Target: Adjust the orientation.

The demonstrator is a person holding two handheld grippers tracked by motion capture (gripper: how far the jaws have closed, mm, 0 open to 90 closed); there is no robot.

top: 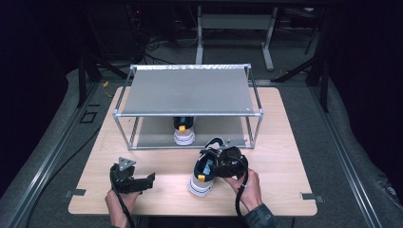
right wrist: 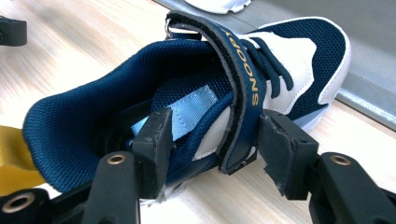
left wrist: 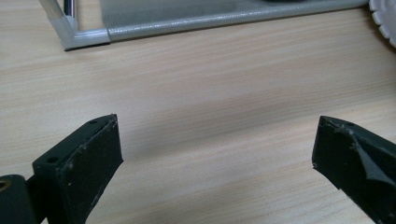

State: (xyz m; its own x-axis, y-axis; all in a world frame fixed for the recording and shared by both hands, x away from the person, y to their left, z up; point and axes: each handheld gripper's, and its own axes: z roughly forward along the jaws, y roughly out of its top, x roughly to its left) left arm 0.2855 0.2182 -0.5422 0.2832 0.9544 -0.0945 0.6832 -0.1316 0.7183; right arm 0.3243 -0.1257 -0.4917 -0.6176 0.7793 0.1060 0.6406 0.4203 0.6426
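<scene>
Gripping the side wall of a navy and white sneaker [right wrist: 261, 79], the right gripper [right wrist: 212, 144] has one jaw inside the shoe opening, against the blue lining, and the other jaw outside, near the loose strap [right wrist: 240, 79] with gold letters; the jaws stand narrow and appear to press on the collar and the strap end together. The left gripper [left wrist: 215, 154] hangs with its jaws wide and with nothing between them, above the bare wooden table [left wrist: 210, 88], well apart from the shoe. In the high view the sneaker [top: 205, 172] stands on its sole near the front edge of the table [top: 285, 156], just before the metal shoe rack [top: 187, 90], where a second sneaker [top: 184, 130] already stands on the lower shelf. The long axis of the held shoe runs from the person toward the rack: the heel with its yellow tab faces the person, and the toe points to the rack, a little to the right. I think the grip could fail because only the soft collar is pinched, so the shoe may tilt or swing toe-down when it is lifted. The hanging strap could also slip out, and the toe could knock the lower rail [left wrist: 224, 18] of the rack.
</scene>
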